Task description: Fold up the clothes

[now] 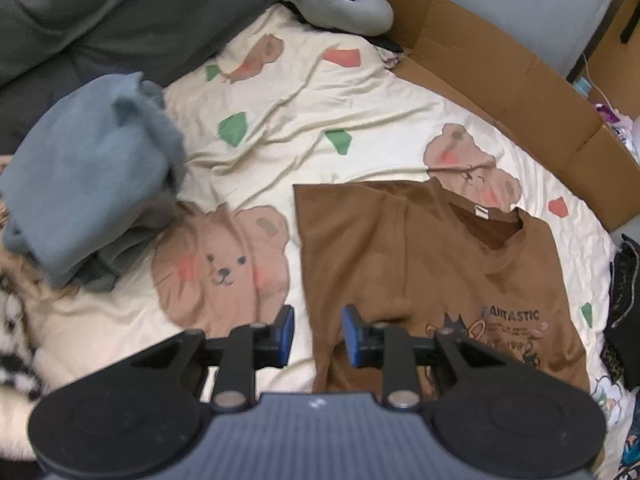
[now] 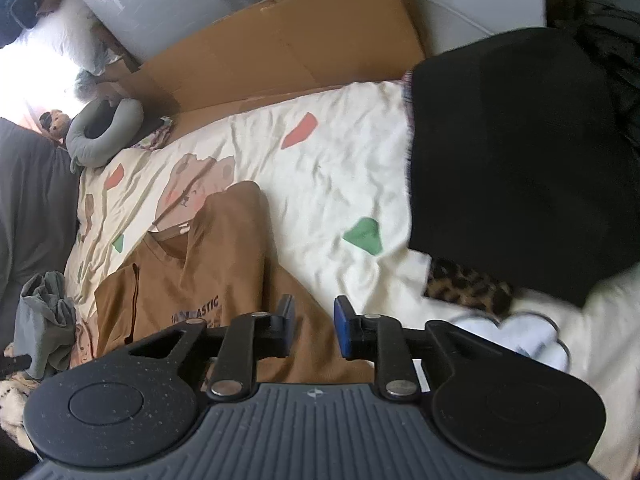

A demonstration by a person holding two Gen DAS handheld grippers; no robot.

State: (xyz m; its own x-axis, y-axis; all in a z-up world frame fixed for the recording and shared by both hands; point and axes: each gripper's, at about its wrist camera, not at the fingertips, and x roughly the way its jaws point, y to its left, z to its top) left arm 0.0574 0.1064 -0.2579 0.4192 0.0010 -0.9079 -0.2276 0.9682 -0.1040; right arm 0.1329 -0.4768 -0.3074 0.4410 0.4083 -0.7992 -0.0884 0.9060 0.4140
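A brown T-shirt with a "FANTASTIC" print lies flat on the cream bear-print sheet, its left side folded inward to a straight edge. My left gripper stands open just above that folded left edge, holding nothing. In the right wrist view the same brown T-shirt lies with its right side folded over toward the middle. My right gripper is open over the shirt's lower right part, with only cloth showing between the blue pads.
A blue-grey pile of clothes sits at the left of the bed, a grey neck pillow at the head. Flattened cardboard lines the far side. A black garment and a leopard-print cloth lie to the right.
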